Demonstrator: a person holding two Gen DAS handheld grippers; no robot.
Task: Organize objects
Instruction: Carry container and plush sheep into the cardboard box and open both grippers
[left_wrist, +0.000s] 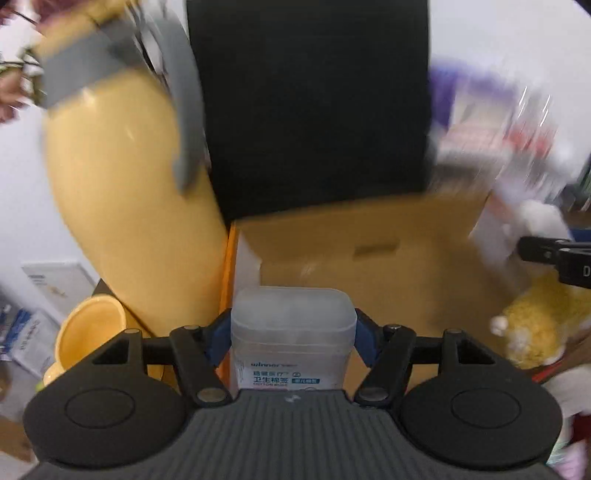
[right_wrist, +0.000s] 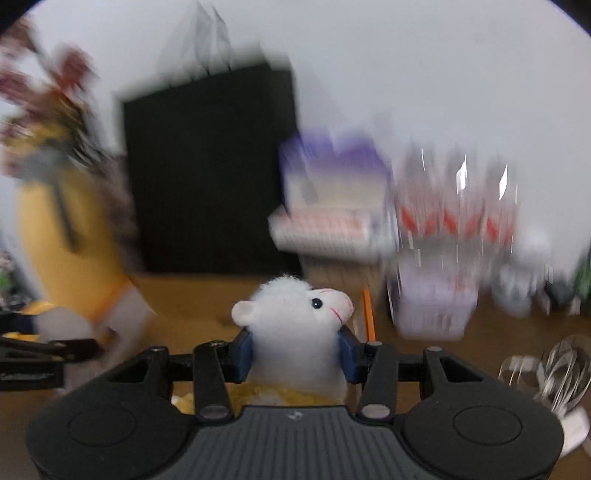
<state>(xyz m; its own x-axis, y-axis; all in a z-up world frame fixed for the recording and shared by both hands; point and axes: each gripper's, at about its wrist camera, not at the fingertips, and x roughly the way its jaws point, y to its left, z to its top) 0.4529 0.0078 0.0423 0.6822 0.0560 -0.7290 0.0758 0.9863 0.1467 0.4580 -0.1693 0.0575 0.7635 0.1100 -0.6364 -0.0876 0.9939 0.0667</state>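
Both grippers are full: one holds a cotton swab box (left_wrist: 293, 332), the other a toy lamb (right_wrist: 299, 325).

The left gripper (left_wrist: 293, 334) has its blue fingers (left_wrist: 218, 339) clamped on the sides of the clear swab box, gripped low so the lid stays free. It hangs over an open cardboard box (left_wrist: 369, 258), likely where things get tidied away. The right gripper (right_wrist: 295, 350) squeezes the white lamb at its neck, head up, so it won't slip. A tall yellow jug (left_wrist: 122, 206) and a black bag (left_wrist: 310, 103) stand behind. The blurry things on the surface (right_wrist: 491, 350) may be bottles.
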